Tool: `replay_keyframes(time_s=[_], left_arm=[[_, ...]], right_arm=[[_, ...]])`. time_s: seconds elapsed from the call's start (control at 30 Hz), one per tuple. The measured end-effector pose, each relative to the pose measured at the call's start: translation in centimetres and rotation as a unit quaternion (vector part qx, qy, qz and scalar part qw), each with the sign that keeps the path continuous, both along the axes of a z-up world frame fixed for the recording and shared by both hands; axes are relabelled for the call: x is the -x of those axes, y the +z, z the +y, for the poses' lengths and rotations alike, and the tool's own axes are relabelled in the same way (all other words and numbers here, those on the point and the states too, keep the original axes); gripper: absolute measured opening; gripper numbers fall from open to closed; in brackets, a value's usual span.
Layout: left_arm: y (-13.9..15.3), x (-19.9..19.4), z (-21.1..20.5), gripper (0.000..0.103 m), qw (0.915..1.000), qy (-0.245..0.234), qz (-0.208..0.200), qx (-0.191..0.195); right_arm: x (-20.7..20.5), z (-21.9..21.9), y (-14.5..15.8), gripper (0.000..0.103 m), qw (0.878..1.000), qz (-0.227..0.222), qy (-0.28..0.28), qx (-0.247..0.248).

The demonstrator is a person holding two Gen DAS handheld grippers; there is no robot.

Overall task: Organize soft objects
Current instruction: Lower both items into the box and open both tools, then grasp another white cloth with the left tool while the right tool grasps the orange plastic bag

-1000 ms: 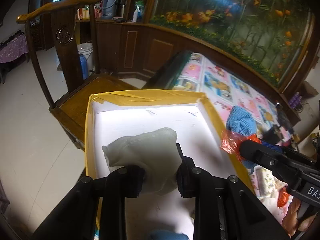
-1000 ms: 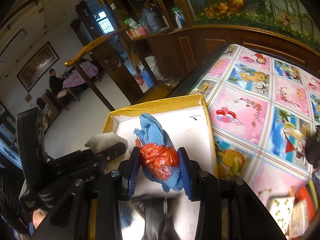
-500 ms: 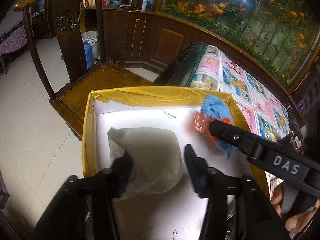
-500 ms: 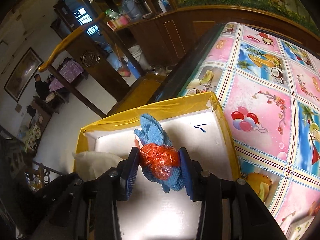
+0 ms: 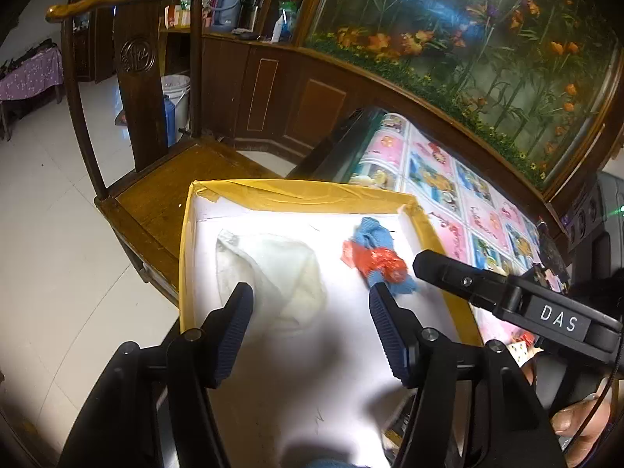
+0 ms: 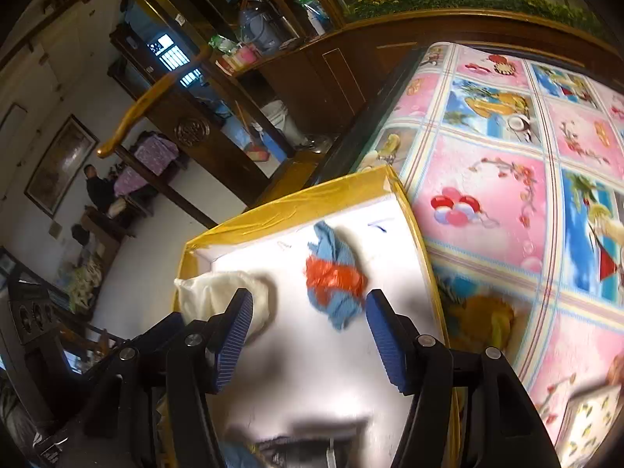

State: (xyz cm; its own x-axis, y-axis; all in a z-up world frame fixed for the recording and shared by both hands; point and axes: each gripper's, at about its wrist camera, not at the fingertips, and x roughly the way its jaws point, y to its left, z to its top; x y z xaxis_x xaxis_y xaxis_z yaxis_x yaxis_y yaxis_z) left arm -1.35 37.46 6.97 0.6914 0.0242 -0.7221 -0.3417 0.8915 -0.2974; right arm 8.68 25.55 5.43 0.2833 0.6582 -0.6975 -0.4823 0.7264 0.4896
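White cloth point(image 5: 273, 273) lying loose in yellow-rimmed box point(image 5: 304, 195), frame centre-left, between spread fingers point(image 5: 238, 312) of left gripper point(image 5: 310, 321). Blue cloth with red bag point(image 6: 335, 277) loose on white box floor, ahead of right gripper point(image 6: 308, 327), fingers apart, empty. Box beside pink patterned tabletop point(image 6: 507, 195); wooden chair point(image 5: 156, 179) upper left.

Bright overhead light blows out the white floor of the yellow-rimmed box point(image 5: 300, 195) ahead of both grippers, washing detail to glare. A lamp flares at the upper right of the left wrist view. The surrounding room is dim. Fisheye distortion bends edges into dark vignetted corners. In the right wrist view the blue-and-red bundle point(image 6: 335, 277) and the nearest foreground are motion-blurred.
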Motion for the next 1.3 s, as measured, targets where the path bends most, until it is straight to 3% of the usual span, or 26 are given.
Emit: replay_keyframes(time_s=[0.4,0.8,1.07,1.17,1.3], left_arm=[[1.8,3.7,-9.0,0.064,0.9968,-0.064,-0.041,-0.023],[1.2,3.9,-19.7,0.065,0.9868,-0.157,-0.031,-0.027],[-1.5,2.7,-27.0,0.066,0.9673,-0.25,0.001,-0.044],[-2.4,2.1,-29.7,0.08,0.9561,-0.285,0.014,-0.066],[-3.2,1.4,-32.1,0.08,0.9451,-0.311,0.028,-0.095]], right_arm=[[5.9,-10.6,1.3,0.065,0.998,-0.018,-0.007,-0.059],[8.2,-27.2,0.0,0.066,0.994,-0.068,-0.08,-0.036],[7.4,-34.4,-2.4,0.066,0.986,-0.016,-0.116,-0.116],[7.3,-35.0,-2.4,0.066,0.984,-0.003,-0.119,-0.134],[7.6,-35.3,-2.1,0.066,0.983,-0.006,-0.122,-0.138]])
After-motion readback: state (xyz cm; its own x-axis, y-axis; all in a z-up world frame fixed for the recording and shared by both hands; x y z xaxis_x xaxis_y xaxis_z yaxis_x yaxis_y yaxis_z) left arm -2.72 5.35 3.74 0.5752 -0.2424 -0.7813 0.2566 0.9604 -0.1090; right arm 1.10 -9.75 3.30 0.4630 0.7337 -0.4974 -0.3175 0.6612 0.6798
